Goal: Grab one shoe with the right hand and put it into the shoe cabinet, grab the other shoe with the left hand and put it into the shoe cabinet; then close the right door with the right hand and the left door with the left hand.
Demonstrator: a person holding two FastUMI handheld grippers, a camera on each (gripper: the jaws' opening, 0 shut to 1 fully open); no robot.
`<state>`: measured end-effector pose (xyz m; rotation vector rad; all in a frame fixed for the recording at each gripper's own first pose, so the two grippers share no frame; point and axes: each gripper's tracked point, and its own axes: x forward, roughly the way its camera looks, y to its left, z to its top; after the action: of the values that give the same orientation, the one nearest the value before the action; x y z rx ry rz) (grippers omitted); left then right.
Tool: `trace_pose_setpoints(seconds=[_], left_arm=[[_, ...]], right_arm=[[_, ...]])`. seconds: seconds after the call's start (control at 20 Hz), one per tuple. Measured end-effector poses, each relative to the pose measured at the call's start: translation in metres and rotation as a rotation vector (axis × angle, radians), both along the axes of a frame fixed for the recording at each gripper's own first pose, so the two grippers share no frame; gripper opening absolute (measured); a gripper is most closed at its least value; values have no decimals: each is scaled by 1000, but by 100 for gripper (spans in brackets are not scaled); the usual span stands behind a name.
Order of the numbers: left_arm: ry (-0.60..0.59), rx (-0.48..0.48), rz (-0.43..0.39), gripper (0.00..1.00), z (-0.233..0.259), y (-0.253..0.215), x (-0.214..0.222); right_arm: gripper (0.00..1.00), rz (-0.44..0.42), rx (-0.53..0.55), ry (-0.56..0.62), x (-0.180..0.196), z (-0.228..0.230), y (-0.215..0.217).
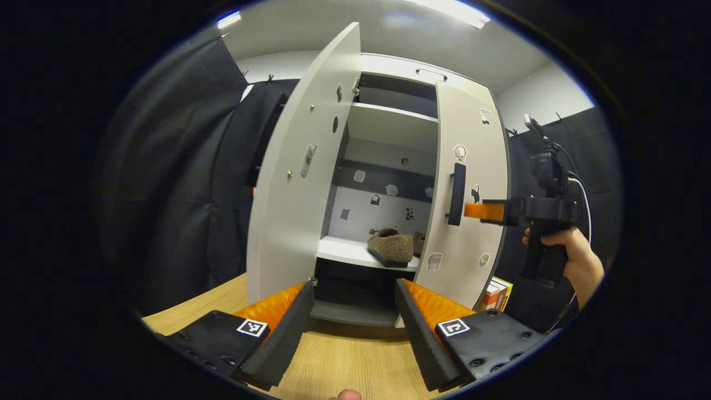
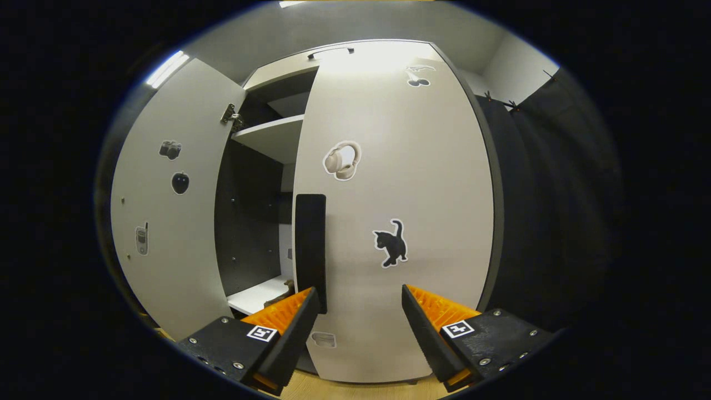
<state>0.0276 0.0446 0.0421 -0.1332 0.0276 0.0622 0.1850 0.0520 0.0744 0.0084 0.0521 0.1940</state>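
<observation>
Cabinet (image 1: 389,72) first: the shoe cabinet stands on a wooden tabletop (image 1: 339,361), its left door (image 1: 300,166) swung wide, its right door (image 2: 400,211) partly shut. Both shoes (image 1: 391,246) lie side by side on the lower shelf (image 1: 350,253). The right tool (image 2: 358,328), fingers spread wide and holding nothing, hovers just beside the dark handle (image 2: 310,250); pushing off-centre could glance off the handle. The left tool (image 1: 353,328) hangs equally wide and empty, well back. Black cloth walls the booth under ceiling lights.
</observation>
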Motion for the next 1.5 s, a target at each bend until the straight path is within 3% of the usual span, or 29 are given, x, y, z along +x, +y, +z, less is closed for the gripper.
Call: trace_pose_setpoints(seconds=[0.1,0.15,0.2,0.25,0.3,0.5,0.6,0.85,0.95,1.2,1.25,1.5], left_arm=[[-5,13,58,95,8,26,-9],[-10,20,92,100,14,41,-14],[-17,27,127,91,21,57,-19],[-28,32,170,95,32,78,-24],[-38,33,223,92,41,99,-28],[-75,45,381,95,72,168,-31],[-76,55,387,99,84,187,-16],[-86,35,354,92,111,213,32],[-80,57,351,95,108,218,46],[-81,76,284,99,109,198,58],[-86,81,287,95,110,199,57],[-59,-19,185,91,101,168,60]], right_arm=[[92,0,-2,0,-11,-3,-4],[92,-1,1,-3,-17,-4,-6],[92,-6,3,-5,-23,-5,-9],[92,-13,1,-8,-28,-6,-13],[92,-18,-3,-12,-33,-6,-17],[92,-30,8,-28,-46,-3,-26],[92,-35,11,-26,-48,-2,-29],[92,-63,4,-38,-54,2,-42],[92,-72,1,-35,-55,3,-47],[92,-92,-12,-32,-52,3,-55],[92,-93,-11,-30,-52,2,-56],[92,-90,10,-24,-50,0,-56]])
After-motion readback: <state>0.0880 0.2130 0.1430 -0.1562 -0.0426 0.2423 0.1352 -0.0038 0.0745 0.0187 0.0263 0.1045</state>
